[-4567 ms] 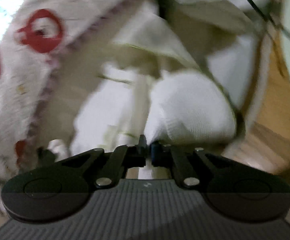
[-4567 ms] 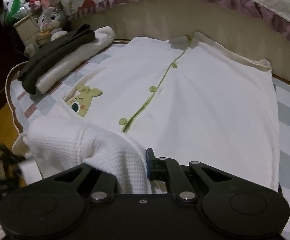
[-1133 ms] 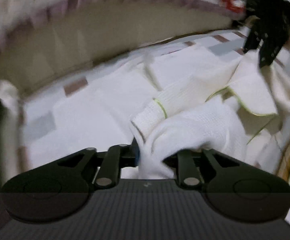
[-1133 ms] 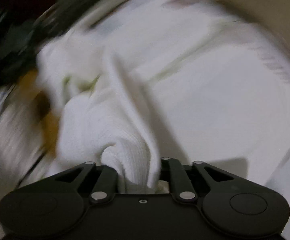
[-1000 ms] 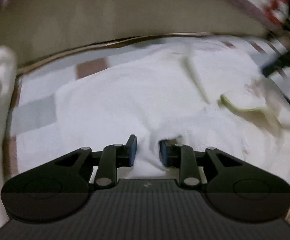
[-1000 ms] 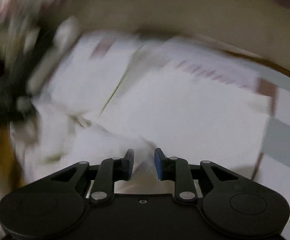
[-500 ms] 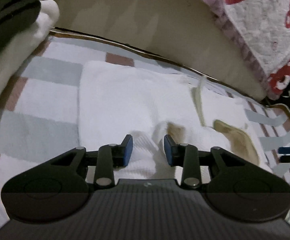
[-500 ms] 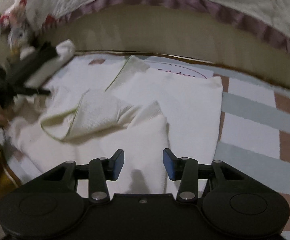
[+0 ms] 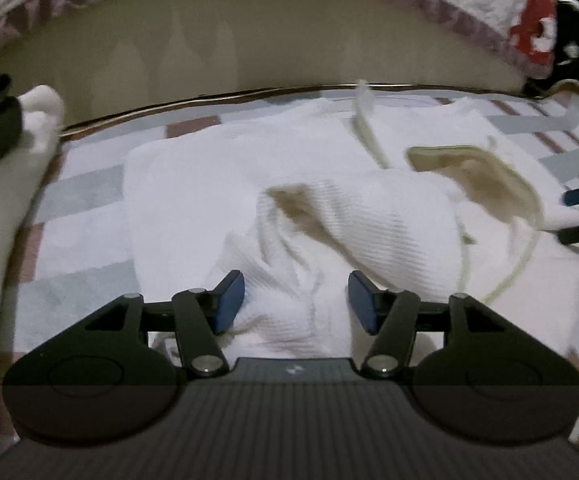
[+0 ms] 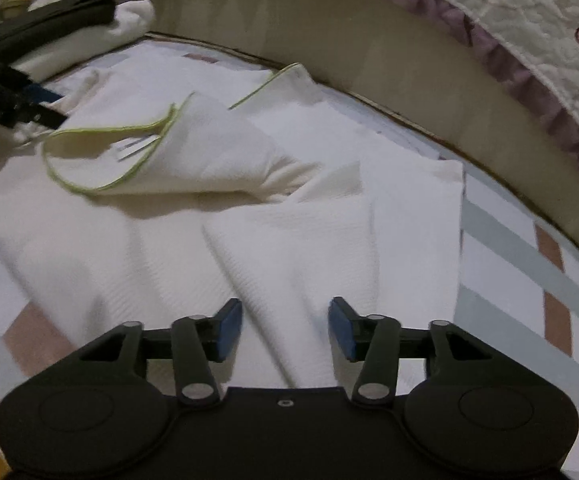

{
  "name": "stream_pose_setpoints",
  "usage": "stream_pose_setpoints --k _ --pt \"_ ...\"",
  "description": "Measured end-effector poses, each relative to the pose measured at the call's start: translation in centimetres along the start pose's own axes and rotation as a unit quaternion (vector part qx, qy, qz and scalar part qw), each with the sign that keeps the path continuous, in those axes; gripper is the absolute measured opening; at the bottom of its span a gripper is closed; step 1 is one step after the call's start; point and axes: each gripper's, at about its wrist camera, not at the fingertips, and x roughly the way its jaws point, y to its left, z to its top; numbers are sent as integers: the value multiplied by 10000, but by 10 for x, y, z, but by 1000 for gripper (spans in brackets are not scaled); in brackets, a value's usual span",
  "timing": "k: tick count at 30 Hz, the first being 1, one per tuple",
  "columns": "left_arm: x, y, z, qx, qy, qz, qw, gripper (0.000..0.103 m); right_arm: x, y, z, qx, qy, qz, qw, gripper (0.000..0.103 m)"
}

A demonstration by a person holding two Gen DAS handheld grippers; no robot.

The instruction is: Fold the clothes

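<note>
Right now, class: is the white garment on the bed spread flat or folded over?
Folded over, untidily. One green-trimmed flap lies doubled back across the white garment, with creases near the open right gripper.

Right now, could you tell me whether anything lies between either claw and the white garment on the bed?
Nothing visible does. The left claw and the right claw have both just been opening, and the white garment lies directly under their spread fingers with no pad pressing it. The folded dark clothes sit off to the side.

Checked mattress cover (image 10: 501,248) under a rumpled white garment (image 10: 289,216), folded clothes stack (image 10: 69,36) at its far end.
</note>
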Motion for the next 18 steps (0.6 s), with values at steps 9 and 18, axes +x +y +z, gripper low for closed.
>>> stream_pose_setpoints --k 9,18 --pt "28 16 12 -364 138 -211 9990 61 34 -45 10 1217 279 456 9911 86" --pt "23 4 13 -104 -27 -410 9991 12 38 -45 20 789 -23 801 9937 33"
